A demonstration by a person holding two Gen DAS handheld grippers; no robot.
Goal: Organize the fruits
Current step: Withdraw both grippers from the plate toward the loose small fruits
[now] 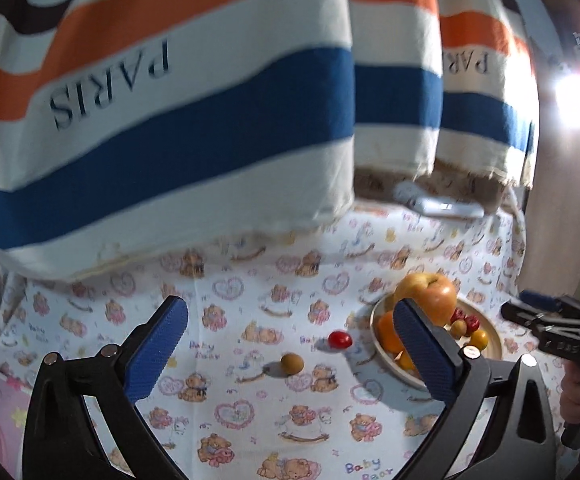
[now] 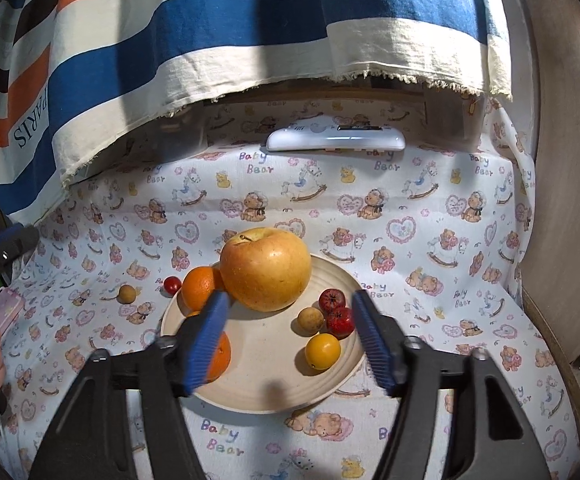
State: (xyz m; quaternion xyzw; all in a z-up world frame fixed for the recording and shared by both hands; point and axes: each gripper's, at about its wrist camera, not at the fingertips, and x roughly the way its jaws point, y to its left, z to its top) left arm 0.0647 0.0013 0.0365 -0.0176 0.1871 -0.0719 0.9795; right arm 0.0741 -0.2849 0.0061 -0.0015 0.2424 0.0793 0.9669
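Observation:
A cream plate (image 2: 265, 384) holds a big apple (image 2: 265, 268), two oranges (image 2: 199, 286), two small red fruits (image 2: 332, 300), a brown longan (image 2: 310, 320) and a small yellow fruit (image 2: 322, 351). On the cloth left of the plate lie a red cherry tomato (image 2: 172, 285) (image 1: 340, 339) and another brown longan (image 2: 126, 293) (image 1: 292, 363). My right gripper (image 2: 290, 312) is open and empty, hovering over the plate. My left gripper (image 1: 290, 320) is open and empty above the two loose fruits; the plate (image 1: 490, 332) is at its right.
A white remote (image 2: 336, 138) lies at the back of the bear-print cloth. A striped PARIS towel (image 1: 169, 120) hangs over the back. A wooden wall (image 2: 562, 160) closes the right side. A pink object (image 2: 7, 310) lies at the left edge.

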